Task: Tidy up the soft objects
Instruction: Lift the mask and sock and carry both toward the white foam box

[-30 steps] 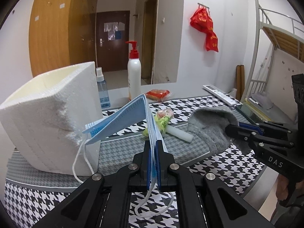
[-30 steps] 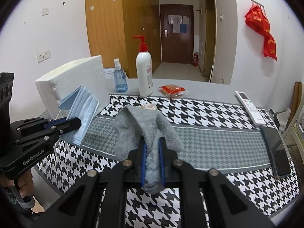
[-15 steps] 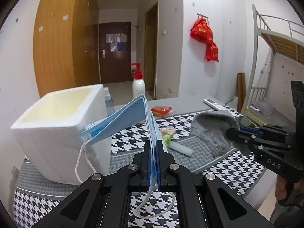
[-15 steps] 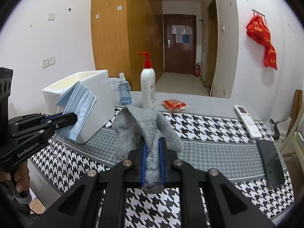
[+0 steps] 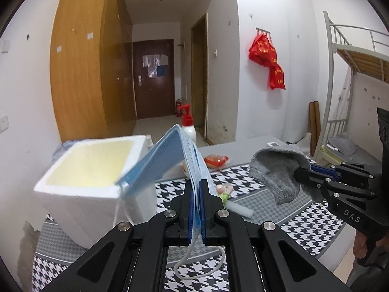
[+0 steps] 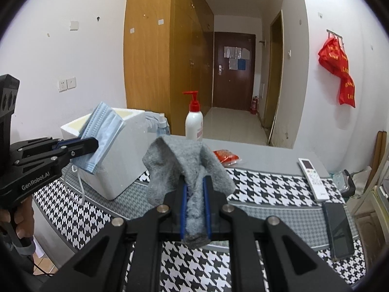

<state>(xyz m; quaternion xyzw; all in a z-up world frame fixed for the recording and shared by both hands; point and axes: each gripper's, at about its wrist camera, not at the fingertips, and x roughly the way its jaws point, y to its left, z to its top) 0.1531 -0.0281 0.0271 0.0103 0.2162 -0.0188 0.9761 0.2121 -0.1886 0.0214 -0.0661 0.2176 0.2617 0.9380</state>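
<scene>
My left gripper (image 5: 196,189) is shut on a blue face mask (image 5: 167,155), which stands up from the jaws while its white ear loop (image 5: 194,265) dangles below. In the right wrist view the same mask (image 6: 102,133) hangs in front of the white foam box (image 6: 116,155). My right gripper (image 6: 195,189) is shut on a grey sock (image 6: 184,163) that drapes over both fingers; the left wrist view shows this sock (image 5: 279,170) at the right. The open foam box (image 5: 92,177) stands on the table's left, just left of the mask.
A houndstooth cloth (image 6: 267,189) covers the table. On it lie a wrapped candy and white tube (image 5: 231,199), a red snack packet (image 6: 226,157), a remote (image 6: 312,177) and a phone (image 6: 338,231). A pump bottle (image 6: 194,121) and a spray bottle (image 6: 161,125) stand behind the box.
Both grippers have risen with the mask and the sock still held. The foam box's open top has come into view and the table looks lower.
</scene>
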